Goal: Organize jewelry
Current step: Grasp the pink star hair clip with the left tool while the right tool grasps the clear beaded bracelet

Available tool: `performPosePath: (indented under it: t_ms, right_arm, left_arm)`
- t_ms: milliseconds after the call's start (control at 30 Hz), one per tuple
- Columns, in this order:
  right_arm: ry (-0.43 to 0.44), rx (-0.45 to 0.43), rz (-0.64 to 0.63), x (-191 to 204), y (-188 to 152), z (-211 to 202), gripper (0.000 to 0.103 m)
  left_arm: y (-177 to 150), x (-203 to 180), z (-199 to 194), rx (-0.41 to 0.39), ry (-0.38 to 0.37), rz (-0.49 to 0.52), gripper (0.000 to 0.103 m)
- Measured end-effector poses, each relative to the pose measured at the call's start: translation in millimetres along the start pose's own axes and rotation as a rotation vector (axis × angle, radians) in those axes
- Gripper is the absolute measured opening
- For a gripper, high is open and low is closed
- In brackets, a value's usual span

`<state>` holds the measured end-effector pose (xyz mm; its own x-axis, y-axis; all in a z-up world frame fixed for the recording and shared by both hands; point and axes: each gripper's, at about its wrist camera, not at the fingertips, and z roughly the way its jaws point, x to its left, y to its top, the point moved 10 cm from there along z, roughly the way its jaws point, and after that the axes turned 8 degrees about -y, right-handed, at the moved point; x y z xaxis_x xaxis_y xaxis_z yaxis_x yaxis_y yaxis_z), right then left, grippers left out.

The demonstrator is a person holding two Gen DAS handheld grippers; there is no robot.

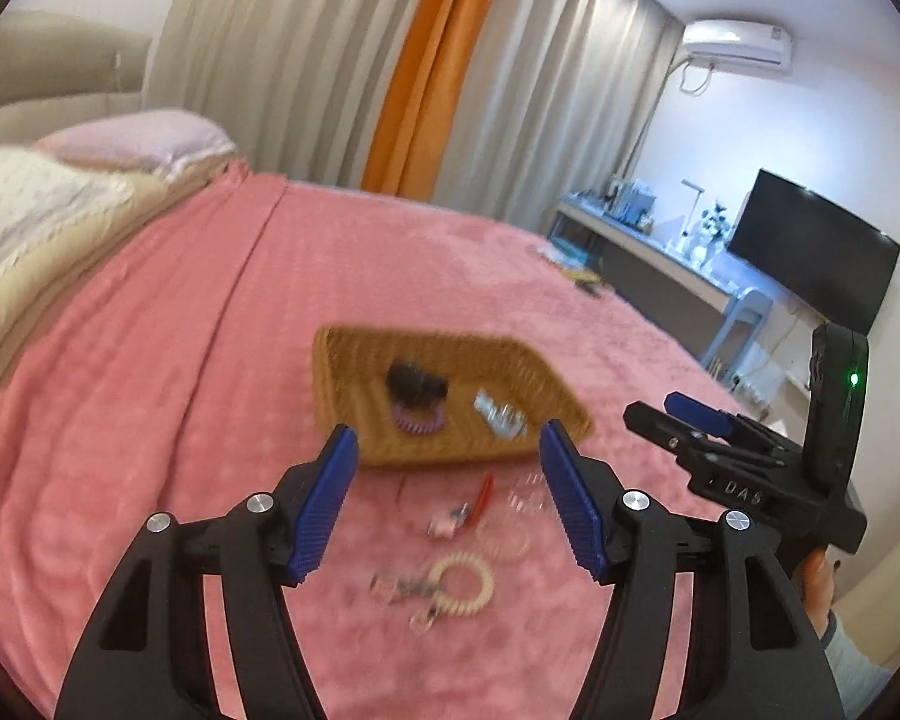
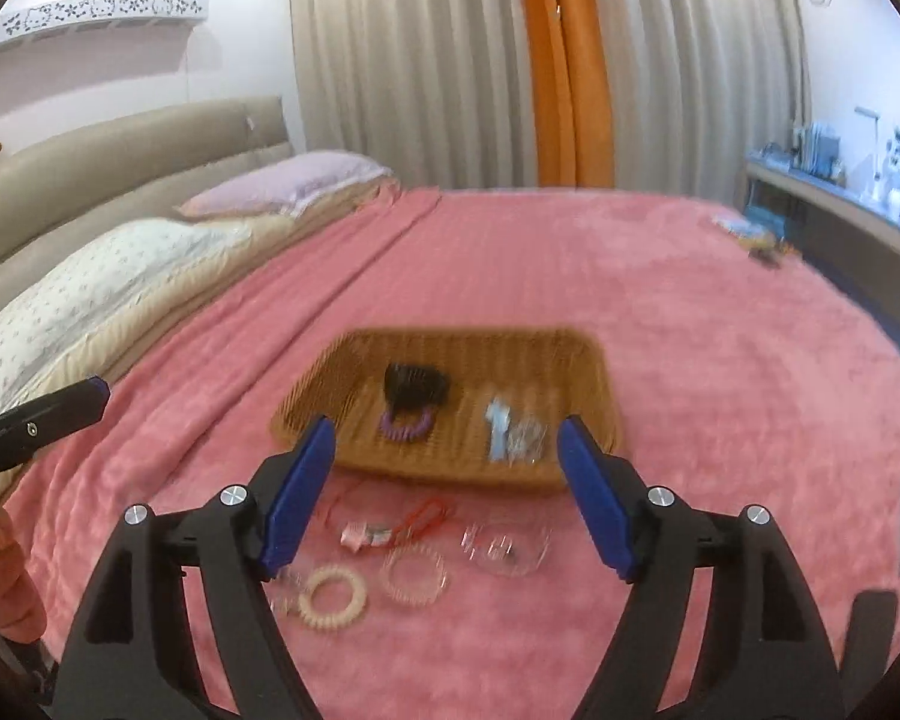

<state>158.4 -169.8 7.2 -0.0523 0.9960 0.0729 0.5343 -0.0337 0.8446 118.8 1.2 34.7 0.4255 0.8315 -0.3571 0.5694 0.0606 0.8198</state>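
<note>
While both grippers hang over the pink bed (image 2: 720, 372), each has its jaws wide apart and holds nothing. The left gripper (image 1: 447, 495) is seen from its own camera, and the right gripper (image 2: 447, 492) from its own.

In the left view, a cream coil band (image 1: 461, 585) lies between the jaws, close to the camera. Some clear bits (image 1: 402, 591) sit just left of it. Past the band are a small pink clip (image 1: 444, 523), a red string (image 1: 483, 495) and a clear ring (image 1: 503, 535). The basket (image 1: 354, 396) sits on the bed just past the jaw tips. In it are a dark clip (image 1: 414, 383), a purple coil band (image 1: 419, 422) touching the clip, and a small clear bag (image 1: 501, 414) to the right. The right gripper shows at the far right of this view.

In the right view, the cream band (image 2: 333, 597) lies near the left jaw. A clear bracelet (image 2: 415, 575) is just right of it. A clear packet (image 2: 504, 543) lies closer to the right jaw. The basket (image 2: 594, 372) is just past the tips.
</note>
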Motion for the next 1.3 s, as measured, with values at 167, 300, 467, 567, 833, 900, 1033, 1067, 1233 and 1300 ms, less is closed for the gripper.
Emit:
performPosePath:
  t_ms: [167,300,467,567,833,900,1033,1067,1233,1300]
  right_arm:
    - [0.002,0.083,0.042,-4,-44,28,0.07]
    - [-0.005,0.141,0.027,0,-72,51,0.062]
    - [-0.004,0.191,0.006,5,-97,71,0.054]
    - [0.008,0.193,0.0,6,-100,73,0.053]
    - [0.014,0.2,-0.024,12,-106,77,0.053]
    - [0.019,0.207,-0.017,10,-107,79,0.053]
    - [0.026,0.217,-0.001,8,-108,81,0.053]
    - [0.028,0.219,0.001,8,-109,81,0.053]
    - [0.035,0.225,0.01,7,-111,82,0.053]
    - [0.033,0.223,0.007,7,-111,82,0.053]
  left_arm:
    - [-52,39,15,0.079,0.034,-0.107,0.061]
    - [-84,65,34,0.139,0.018,-0.232,0.059]
    - [-110,77,63,0.212,-0.036,-0.359,0.048]
    - [-122,73,75,0.242,-0.059,-0.412,0.048]
    - [-126,77,100,0.261,-0.033,-0.488,0.048]
    - [-122,76,106,0.271,-0.028,-0.482,0.048]
    - [-118,65,130,0.307,-0.053,-0.436,0.048]
    - [-117,64,134,0.313,-0.039,-0.408,0.048]
    - [-113,63,127,0.3,-0.008,-0.367,0.048]
    - [-112,67,115,0.279,0.003,-0.372,0.048]
